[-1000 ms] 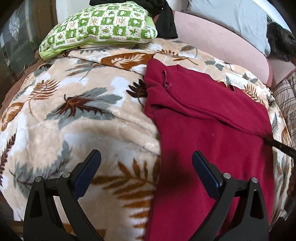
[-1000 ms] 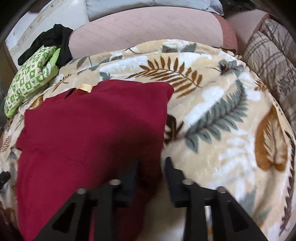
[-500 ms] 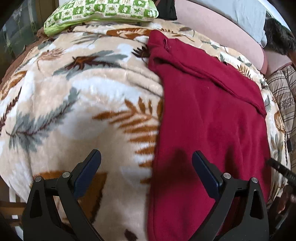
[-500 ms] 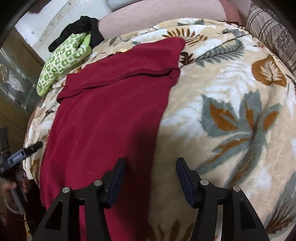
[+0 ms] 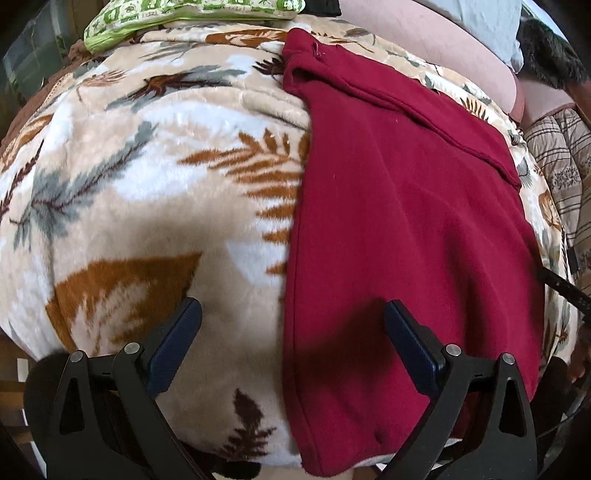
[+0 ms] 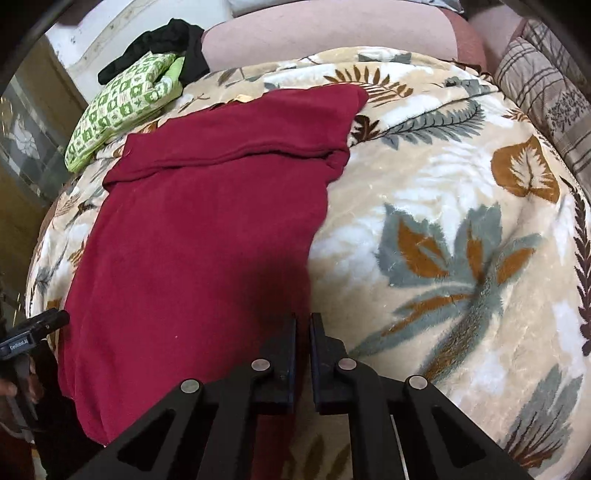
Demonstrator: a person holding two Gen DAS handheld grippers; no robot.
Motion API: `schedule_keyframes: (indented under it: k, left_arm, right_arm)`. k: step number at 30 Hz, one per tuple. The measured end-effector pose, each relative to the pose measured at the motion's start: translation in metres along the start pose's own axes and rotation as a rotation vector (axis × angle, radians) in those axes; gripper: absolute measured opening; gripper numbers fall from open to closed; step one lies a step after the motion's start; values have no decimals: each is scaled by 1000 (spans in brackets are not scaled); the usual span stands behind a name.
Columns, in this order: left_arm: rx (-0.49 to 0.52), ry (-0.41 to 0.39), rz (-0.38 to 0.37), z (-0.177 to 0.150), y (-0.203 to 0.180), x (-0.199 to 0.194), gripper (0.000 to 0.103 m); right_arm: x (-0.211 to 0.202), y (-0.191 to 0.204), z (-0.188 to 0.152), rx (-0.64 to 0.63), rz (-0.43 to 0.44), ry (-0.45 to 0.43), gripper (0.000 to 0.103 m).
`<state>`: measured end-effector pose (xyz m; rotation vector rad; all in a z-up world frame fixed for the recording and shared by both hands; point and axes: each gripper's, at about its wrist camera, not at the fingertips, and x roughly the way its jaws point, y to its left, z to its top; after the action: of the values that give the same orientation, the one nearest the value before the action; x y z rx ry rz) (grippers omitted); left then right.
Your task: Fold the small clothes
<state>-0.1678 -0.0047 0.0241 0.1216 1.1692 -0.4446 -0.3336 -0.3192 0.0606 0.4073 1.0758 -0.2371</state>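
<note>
A dark red fleece garment (image 5: 406, 221) lies flat on a leaf-patterned blanket (image 5: 147, 184), with its far end folded over. My left gripper (image 5: 291, 310) is open and hovers low over the garment's left edge near the near hem, one finger over the blanket and one over the red cloth. In the right wrist view the same garment (image 6: 207, 240) fills the left half. My right gripper (image 6: 303, 321) is shut on its right edge near the hem. The left gripper (image 6: 33, 332) shows at the far left with a hand on it.
A green patterned pillow (image 6: 122, 107) and a black cloth (image 6: 166, 40) lie at the far left of the bed. A pink cushion (image 6: 314, 29) runs along the back and a plaid fabric (image 6: 546, 92) sits at the right. The blanket (image 6: 443, 221) drops off at the near edge.
Both grippers have drawn back from the garment's far end toward its near hem. The right jaws, open half a second ago, have closed on the garment's right edge. The left stays open.
</note>
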Motion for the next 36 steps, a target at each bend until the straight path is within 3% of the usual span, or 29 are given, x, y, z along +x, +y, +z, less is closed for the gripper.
schedule_keyframes:
  k: [2,3,5,11,14,16,17,18,20,21,27,31,32,34,35,36]
  left_arm:
    - [-9,14,-12,-5,1,0,99]
    - [-9,17,-14,-7,1,0,99]
    - [7,13,-5,-11,-2,-1,99]
    - [30,15,13,-18,-3,0,99]
    - [23,12,17,-18,-4,0,99]
    - [20,12,19,-18,-5,1,99]
    - [21,13,21,-18,-5,1,99]
    - [22,15,23,-18,-5,1,99]
    - [21,22,18,-17,-5,0,99]
    - [18,26,13,-17,-5,0,99]
    - [-24,75,-48,-23,2,-6,99]
    - [-49,106,-80,-36,2,-7,99]
    - [-41,106,-76,-39,1,-8,99]
    - [-10,109,-60,-43,-3,-7,99]
    - [1,109,-50,-45,-4,-6,99]
    - [9,106,-42,-46,-6,-6,99]
  right_arm:
    - [-10,-1,-5,28,27,3,14]
    - [-14,-2,-10,48,42,10,35]
    - [-23,-3,-22,74,87,19,53]
    - [-20,6,-64,68,167,115,54]
    - [-14,14,-70,20,148,105,54]
    - [-14,16,-69,-26,129,105,43]
    - [-15,15,-67,-46,113,102,20]
    - [-17,9,-64,-41,128,100,13]
    - [-21,3,-63,-29,127,89,8]
    - [-24,-1,-63,-39,87,79,6]
    - [-25,-7,-63,-35,46,83,5]
    - [-28,0,-62,-42,73,79,6]
    - [-30,-2,-63,-33,86,70,9]
    - [-33,-5,-65,-3,102,75,32]
    - [-33,-6,-67,8,110,84,49]
    - [-33,-6,-70,12,118,95,51]
